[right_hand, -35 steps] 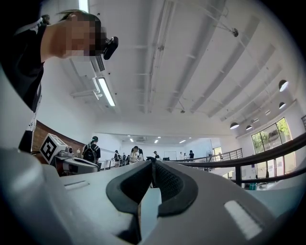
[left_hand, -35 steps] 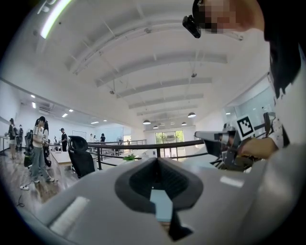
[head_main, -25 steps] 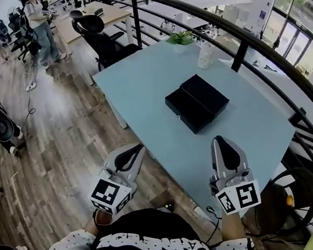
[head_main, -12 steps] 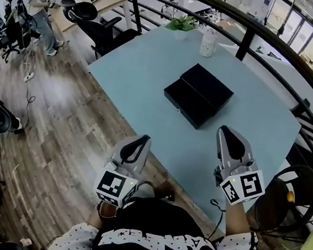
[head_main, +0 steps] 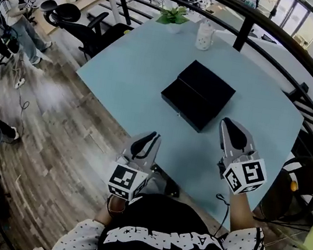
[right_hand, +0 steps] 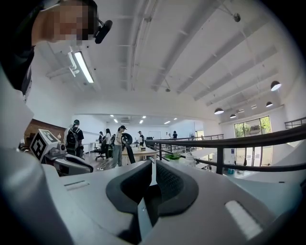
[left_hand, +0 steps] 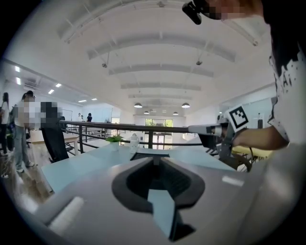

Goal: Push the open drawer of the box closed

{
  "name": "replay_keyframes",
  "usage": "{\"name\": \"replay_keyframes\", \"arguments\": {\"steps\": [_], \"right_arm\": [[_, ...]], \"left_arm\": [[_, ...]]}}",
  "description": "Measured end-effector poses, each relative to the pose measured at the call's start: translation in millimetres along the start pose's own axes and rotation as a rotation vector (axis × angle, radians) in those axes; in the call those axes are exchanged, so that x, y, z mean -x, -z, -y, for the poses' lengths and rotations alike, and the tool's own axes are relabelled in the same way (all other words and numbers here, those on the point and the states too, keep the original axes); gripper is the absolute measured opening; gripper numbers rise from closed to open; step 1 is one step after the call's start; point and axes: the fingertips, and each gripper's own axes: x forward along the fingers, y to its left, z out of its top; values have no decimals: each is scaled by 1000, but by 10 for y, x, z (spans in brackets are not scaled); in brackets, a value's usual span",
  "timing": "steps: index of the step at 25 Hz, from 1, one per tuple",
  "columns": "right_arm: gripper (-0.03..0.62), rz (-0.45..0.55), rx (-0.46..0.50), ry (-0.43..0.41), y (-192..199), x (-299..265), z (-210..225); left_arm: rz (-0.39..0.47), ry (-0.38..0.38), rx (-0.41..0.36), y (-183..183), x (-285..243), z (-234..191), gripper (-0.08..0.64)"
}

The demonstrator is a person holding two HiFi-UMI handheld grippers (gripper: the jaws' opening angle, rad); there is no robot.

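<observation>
A black box [head_main: 206, 87] lies in the middle of the light blue table [head_main: 130, 70]. Its drawer [head_main: 184, 106] sticks out on the near side, toward me. Both grippers hover over the table's near edge, short of the box and apart from it. My left gripper [head_main: 154, 135] is shut and empty, to the near left of the drawer. My right gripper [head_main: 226, 123] is shut and empty, to the near right of the box. In the left gripper view the box [left_hand: 143, 154] shows just beyond the shut left gripper [left_hand: 154, 161]. The right gripper view has the right gripper [right_hand: 152, 168] aimed over the table.
A potted plant [head_main: 173, 17] and a white jar [head_main: 204, 36] stand at the table's far edge. A black railing [head_main: 244, 17] curves behind and to the right. Office chairs [head_main: 62, 15] and people [head_main: 13, 4] are on the wooden floor at the left.
Both grippers have come a little forward toward the box, the left one also moving right to the table edge. The box and drawer have not moved.
</observation>
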Motion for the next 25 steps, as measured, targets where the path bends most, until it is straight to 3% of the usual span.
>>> {"name": "replay_keyframes", "arguments": {"steps": [11, 25], "right_arm": [[15, -128, -15, 145, 428, -654, 298], [32, -261, -58, 347, 995, -1002, 642]], "left_arm": [[-118, 138, 25, 474, -748, -426, 0], [-202, 298, 15, 954, -1267, -509, 0]]}}
